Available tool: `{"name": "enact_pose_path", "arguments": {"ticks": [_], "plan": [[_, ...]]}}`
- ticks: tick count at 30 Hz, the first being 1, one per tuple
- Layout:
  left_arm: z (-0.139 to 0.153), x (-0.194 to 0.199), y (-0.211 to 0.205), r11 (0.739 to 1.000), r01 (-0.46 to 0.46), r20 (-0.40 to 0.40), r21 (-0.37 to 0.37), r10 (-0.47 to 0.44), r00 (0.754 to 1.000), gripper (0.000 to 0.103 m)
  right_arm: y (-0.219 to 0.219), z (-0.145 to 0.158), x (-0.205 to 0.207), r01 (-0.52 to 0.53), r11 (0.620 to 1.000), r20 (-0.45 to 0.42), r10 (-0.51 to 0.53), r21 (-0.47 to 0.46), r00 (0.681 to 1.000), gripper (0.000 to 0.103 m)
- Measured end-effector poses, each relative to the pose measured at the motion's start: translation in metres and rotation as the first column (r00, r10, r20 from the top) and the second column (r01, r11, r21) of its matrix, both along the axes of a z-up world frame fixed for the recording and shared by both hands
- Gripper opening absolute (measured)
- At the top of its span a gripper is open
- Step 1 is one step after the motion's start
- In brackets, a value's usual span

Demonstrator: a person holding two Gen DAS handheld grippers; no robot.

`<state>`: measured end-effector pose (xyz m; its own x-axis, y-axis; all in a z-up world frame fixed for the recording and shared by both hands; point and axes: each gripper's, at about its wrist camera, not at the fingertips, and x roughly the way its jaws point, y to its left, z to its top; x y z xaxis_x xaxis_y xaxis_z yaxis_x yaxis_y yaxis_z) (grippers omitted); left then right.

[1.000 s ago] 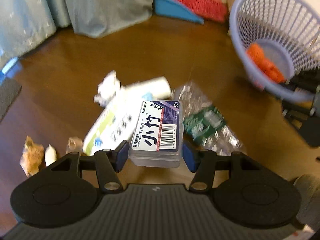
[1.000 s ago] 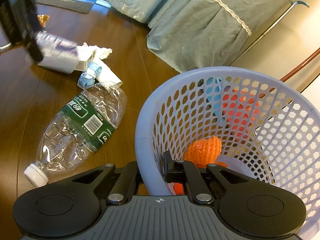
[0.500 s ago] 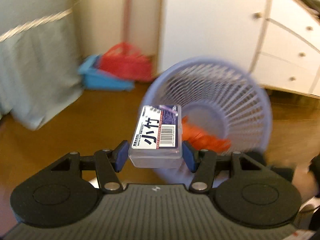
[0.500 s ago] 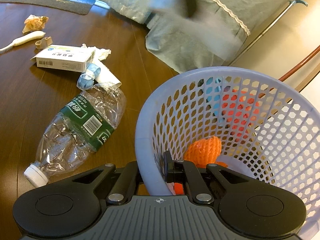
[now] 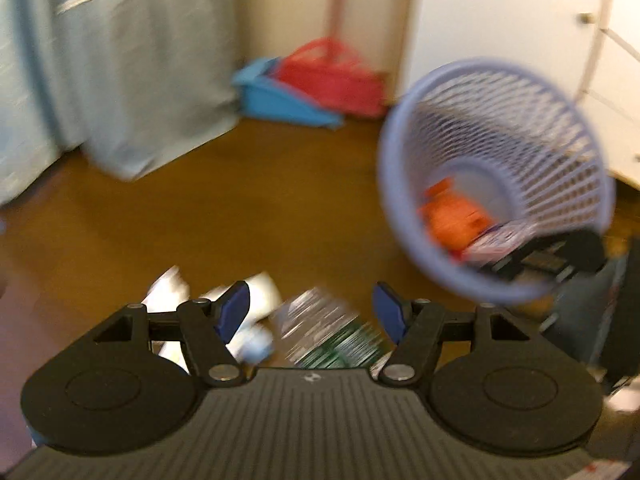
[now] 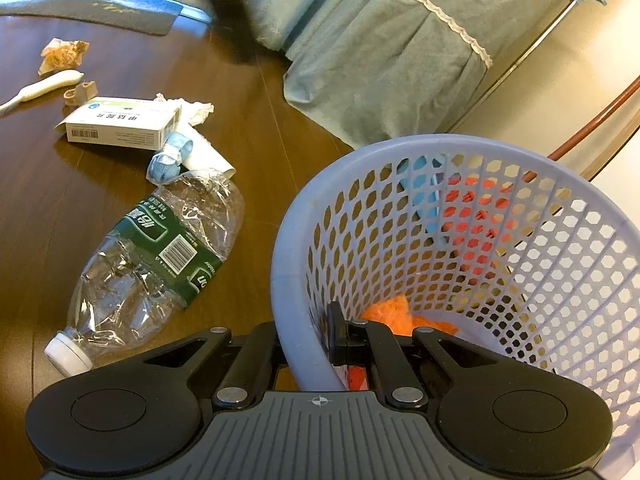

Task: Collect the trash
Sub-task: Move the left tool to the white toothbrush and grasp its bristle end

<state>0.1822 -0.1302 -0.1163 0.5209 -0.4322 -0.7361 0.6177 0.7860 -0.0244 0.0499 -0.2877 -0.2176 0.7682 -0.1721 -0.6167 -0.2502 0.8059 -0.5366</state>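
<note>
Two tongs stood ready: my left gripper, just spread and empty, hung nearer the crushed water bottle at six o'clock, while my right gripper pinched the basket rim.

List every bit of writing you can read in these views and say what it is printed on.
White carton: four Chinese characters, upside down in the right wrist view, read "甲钴胺片"; barcode digits and small print too small to read.
Crushed bottle, green label: large white brand characters and small print beside the barcode, distorted and unreadable.
Left wrist view: too blurred to read anything.
</note>
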Motion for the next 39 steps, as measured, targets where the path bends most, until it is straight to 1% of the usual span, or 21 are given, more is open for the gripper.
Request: {"name": "enact_pose_path", "arguments": {"ticks": [2,5,9,12,14,16,17,19,21,22,24,25,27,29,34,36,39], "plan": [[-0.011,-0.003,0.026,0.997,-0.072,-0.017,0.034,0.073,0.997,0.064,0.001,0.0,0.0,0.001,1.0,0.0,-0.001,-0.001,1.0,0.002],[-0.03,-0.009,0.057,0.982,-0.161,-0.021,0.098,0.164,0.986,0.064,0.001,-0.001,0.0,-0.003,1.0,-0.005,0.003,-0.007,1.0,0.003],[-0.053,-0.019,0.097,0.948,-0.265,-0.016,0.175,0.272,0.962,0.064,0.002,-0.001,0.0,-0.003,1.0,-0.005,0.003,-0.009,1.0,0.003],[-0.069,-0.027,0.129,0.909,-0.364,-0.03,0.204,0.377,0.926,0.064,0.002,-0.002,0.0,-0.004,1.0,-0.005,0.004,-0.013,1.0,0.002],[-0.079,-0.029,0.149,0.876,-0.435,-0.039,0.209,0.452,0.891,0.061,0.002,-0.002,0.0,-0.004,1.0,-0.006,0.004,-0.014,1.0,0.002],[-0.087,-0.027,0.163,0.848,-0.488,-0.05,0.207,0.508,0.86,0.057,0.003,-0.003,-0.001,-0.007,1.0,-0.011,0.007,-0.02,1.0,0.002],[-0.091,-0.026,0.168,0.837,-0.506,-0.052,0.21,0.526,0.849,0.054,0.004,-0.004,-0.001,-0.009,1.0,-0.013,0.008,-0.022,1.0,0.002],[-0.102,-0.025,0.176,0.824,-0.519,-0.055,0.228,0.543,0.838,0.05,0.004,-0.004,-0.001,-0.012,1.0,-0.017,0.011,-0.028,1.0,0.003],[-0.109,-0.03,0.184,0.819,-0.521,-0.065,0.241,0.549,0.833,0.045,0.004,-0.005,-0.001,-0.015,0.999,-0.019,0.015,-0.034,1.0,0.002],[-0.114,-0.03,0.187,0.818,-0.519,-0.079,0.247,0.551,0.831,0.044,0.005,-0.005,-0.001,-0.018,0.999,-0.02,0.017,-0.037,1.0,0.002],[-0.122,-0.033,0.19,0.819,-0.514,-0.097,0.255,0.55,0.829,0.039,0.006,-0.006,-0.001,-0.021,0.999,-0.023,0.02,-0.041,1.0,0.002],[-0.125,-0.034,0.19,0.824,-0.506,-0.104,0.257,0.544,0.833,0.039,0.007,-0.007,-0.001,-0.023,0.999,-0.025,0.022,-0.044,0.999,0.003],[-0.129,-0.035,0.19,0.829,-0.491,-0.108,0.269,0.532,0.84,0.033,0.007,-0.007,-0.001,-0.026,0.999,-0.027,0.024,-0.048,0.999,0.003],[-0.134,-0.036,0.19,0.83,-0.485,-0.12,0.275,0.53,0.839,0.029,0.008,-0.007,-0.001,-0.026,0.998,-0.028,0.024,-0.051,0.999,0.003],[-0.135,-0.04,0.195,0.826,-0.492,-0.124,0.273,0.538,0.834,0.025,0.008,-0.008,-0.001,-0.025,0.998,-0.029,0.024,-0.053,0.999,0.002],[-0.135,-0.039,0.196,0.825,-0.496,-0.128,0.273,0.542,0.831,0.02,0.009,-0.008,-0.001,-0.026,0.998,-0.032,0.024,-0.054,0.999,0.003],[-0.135,-0.042,0.198,0.824,-0.499,-0.14,0.269,0.546,0.826,0.014,0.009,-0.008,-0.001,-0.023,0.998,-0.031,0.022,-0.056,0.999,0.003]]}}
